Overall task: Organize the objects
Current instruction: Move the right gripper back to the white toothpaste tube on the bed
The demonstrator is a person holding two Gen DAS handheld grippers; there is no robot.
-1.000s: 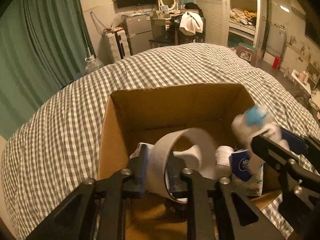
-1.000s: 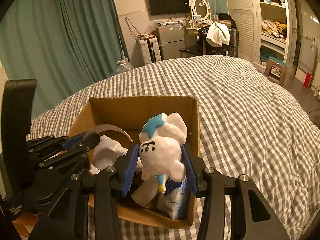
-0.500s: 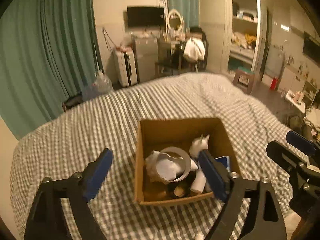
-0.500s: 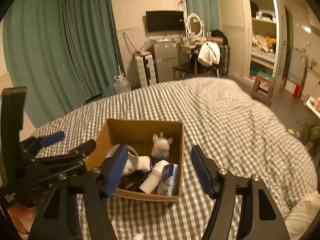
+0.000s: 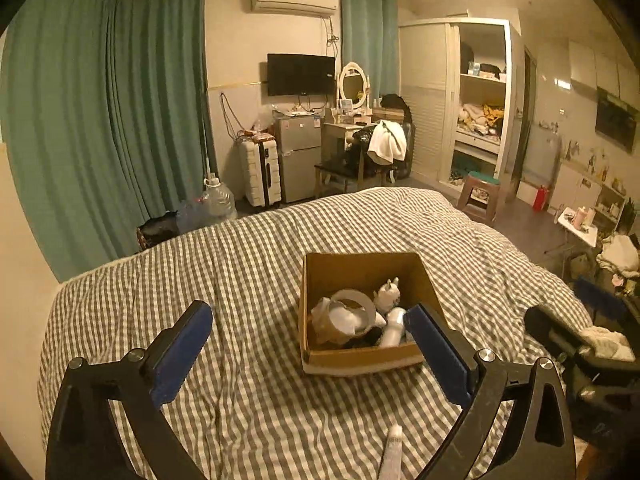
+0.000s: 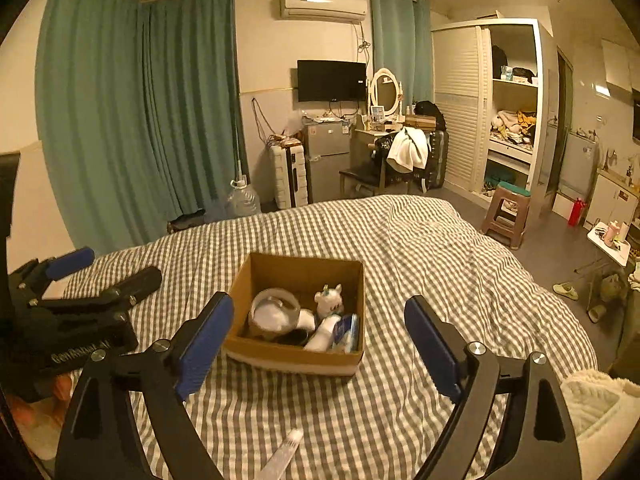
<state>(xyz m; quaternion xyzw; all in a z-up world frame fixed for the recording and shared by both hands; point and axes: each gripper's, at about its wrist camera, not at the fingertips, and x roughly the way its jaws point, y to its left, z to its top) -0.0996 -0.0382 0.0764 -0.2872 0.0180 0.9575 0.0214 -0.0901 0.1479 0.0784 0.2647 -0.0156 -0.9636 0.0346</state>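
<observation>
Pulled back from box, tape and toy dropped inside. Left view: left claw (image 5: 308, 344) wide open, empty; box (image 5: 362, 354) on bed (image 5: 248, 264); tube (image 5: 392, 454) near edge, light, soft, grab mid-body. Right view: right claw (image 6: 318, 338) open, empty; toy (image 6: 330, 300) inside box (image 6: 292, 354).

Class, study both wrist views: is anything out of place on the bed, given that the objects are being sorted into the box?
Yes. One white tube lies alone on the checked bedspread, near the camera, outside the cardboard box that holds the other items. Both the left gripper and the right gripper are open and empty.
</observation>
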